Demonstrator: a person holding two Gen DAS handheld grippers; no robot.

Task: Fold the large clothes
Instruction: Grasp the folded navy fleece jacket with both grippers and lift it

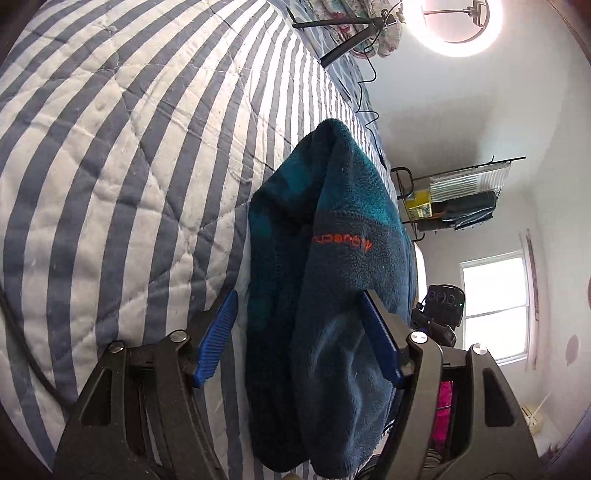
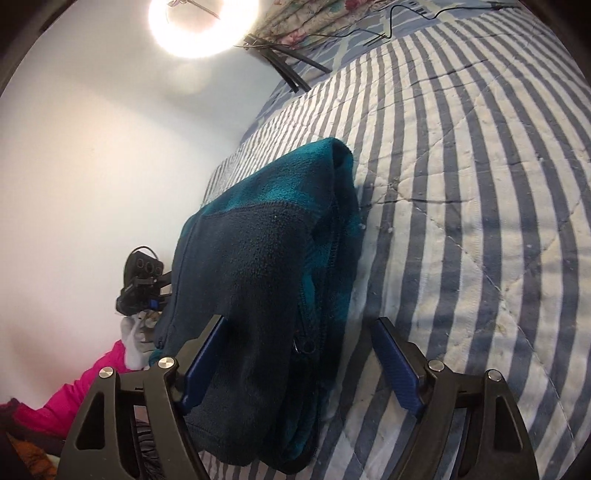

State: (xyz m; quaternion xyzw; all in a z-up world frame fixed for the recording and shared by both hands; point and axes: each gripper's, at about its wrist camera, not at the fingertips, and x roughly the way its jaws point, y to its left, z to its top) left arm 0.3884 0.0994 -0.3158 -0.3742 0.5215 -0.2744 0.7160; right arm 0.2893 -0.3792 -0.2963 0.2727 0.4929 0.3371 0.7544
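Bedroom setup: a blue-and-white striped quilt [image 1: 129, 166] covers the bed, white walls all around, a ring light [image 1: 452, 26] glaring at the far end with its tripod [image 1: 332, 37] legs and a black cable [image 2: 388, 22] lying on the covers. One teal and navy fleece jacket [image 1: 332, 277] sits on the quilt, already folded into a thick, long bundle with an orange logo showing on top.

The left gripper [image 1: 299, 336] has its jaws spread wide on either side of the bundle's near end, not squeezing it. The right gripper [image 2: 299, 362] is spread the same way from the other side, one finger up against the navy layer, the other over the bare quilt.

What I'd worry about: fleece this bulky is springy, so if either side closes on only the top layers, the fold could peel open or slide apart when lifted. Uneven pulls from the two sides could also twist it.

Count: one fleece, two grippers, one ring light, one window [image 1: 495, 306], one wire rack [image 1: 454, 195], a pink garment [image 2: 74, 391] off the bed edge.
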